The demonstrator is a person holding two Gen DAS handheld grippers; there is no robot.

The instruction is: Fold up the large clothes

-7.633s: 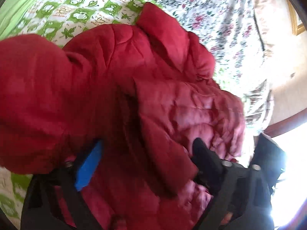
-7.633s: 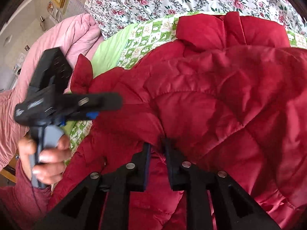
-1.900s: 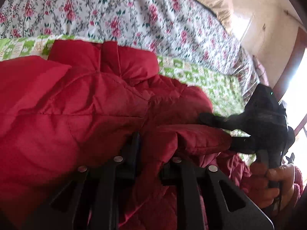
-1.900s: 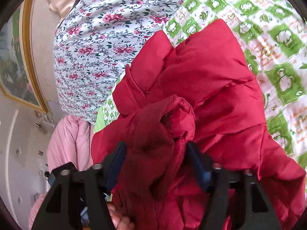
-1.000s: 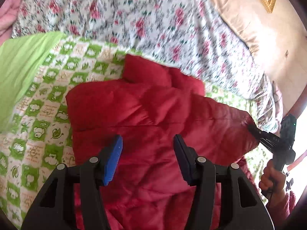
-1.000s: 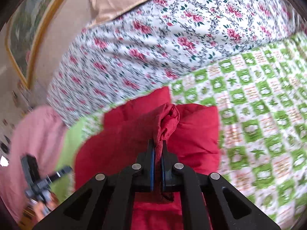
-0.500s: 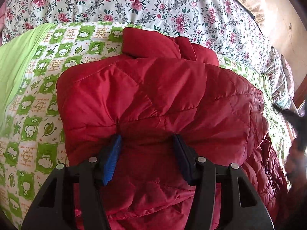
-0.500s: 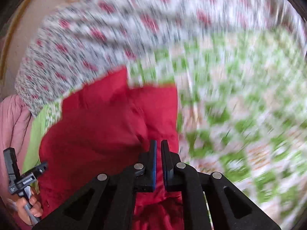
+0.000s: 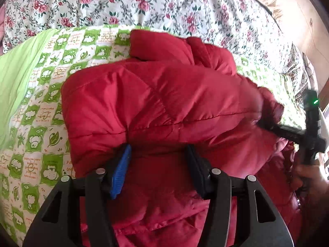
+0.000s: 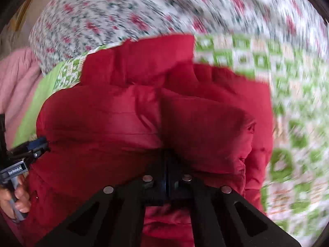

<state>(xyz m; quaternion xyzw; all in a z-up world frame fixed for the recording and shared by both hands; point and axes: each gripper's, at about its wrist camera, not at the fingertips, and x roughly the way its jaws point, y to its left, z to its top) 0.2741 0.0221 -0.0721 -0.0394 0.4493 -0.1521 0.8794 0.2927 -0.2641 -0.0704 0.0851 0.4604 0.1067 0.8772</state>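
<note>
red quilted puffer jacket [image 9: 164, 103], bunched into a thick mound on the bed, lying on a green-and-white patterned quilt [image 9: 37, 123]. fabric matte to faintly glossy, diamond stitching, puffy ridges; collar end [image 9: 160, 45] points toward a floral sheet [image 9: 144, 4] at the far side. a folded-over layer sits on top of the lower body of the jacket, its near edge rounded and plump.

left tool [image 9: 158, 164]: jaws spread wide, blue pad on one finger, dark pad on the other, both tips pressed against the near edge of the folded layer, nothing pinched between them.

right tool [image 10: 166, 164]: jaws drawn together at the near edge of the jacket, tucked under a fold; cannot tell whether fabric is caught between them. right view is motion-blurred around the edges. from the left view this tool's tips reach the jacket's right side.

pink padded bedding [image 10: 16, 78] at the left of the right view, beside the quilt.
</note>
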